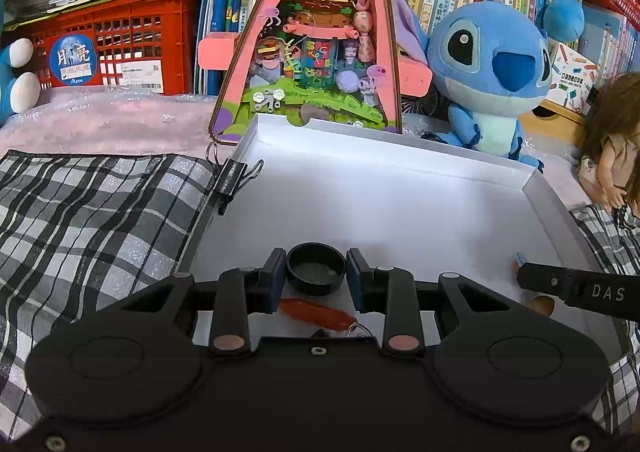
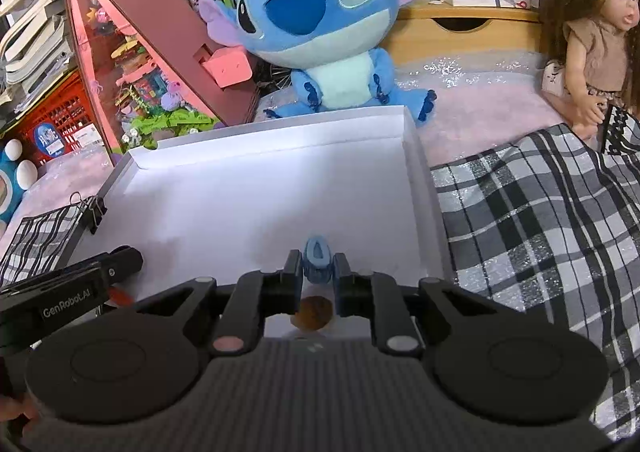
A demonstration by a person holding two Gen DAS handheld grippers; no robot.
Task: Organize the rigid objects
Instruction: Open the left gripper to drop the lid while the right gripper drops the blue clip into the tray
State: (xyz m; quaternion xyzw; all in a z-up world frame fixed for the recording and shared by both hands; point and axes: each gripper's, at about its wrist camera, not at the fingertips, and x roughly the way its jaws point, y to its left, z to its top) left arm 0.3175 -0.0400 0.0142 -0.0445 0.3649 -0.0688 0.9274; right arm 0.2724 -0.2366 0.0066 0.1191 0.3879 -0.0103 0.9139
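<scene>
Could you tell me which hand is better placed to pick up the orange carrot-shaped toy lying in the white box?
Left: the orange toy lies just beneath the left tool, though it already grips a black cap.

Orange keychain (image 1: 318,314) & brown disc (image 2: 313,314) partly hidden behind gripper bodies.

Matt white cardboard tray (image 1: 400,187) (woven checked cloth (image 1: 92,219) beside).

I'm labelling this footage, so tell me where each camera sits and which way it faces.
Left wrist: on the left tool, facing down into the white box; it grips a black cap.
Right wrist: on the right tool, facing likewise; it grips a blue clip.
Shared: box, blue plush, each other's tool.
</scene>
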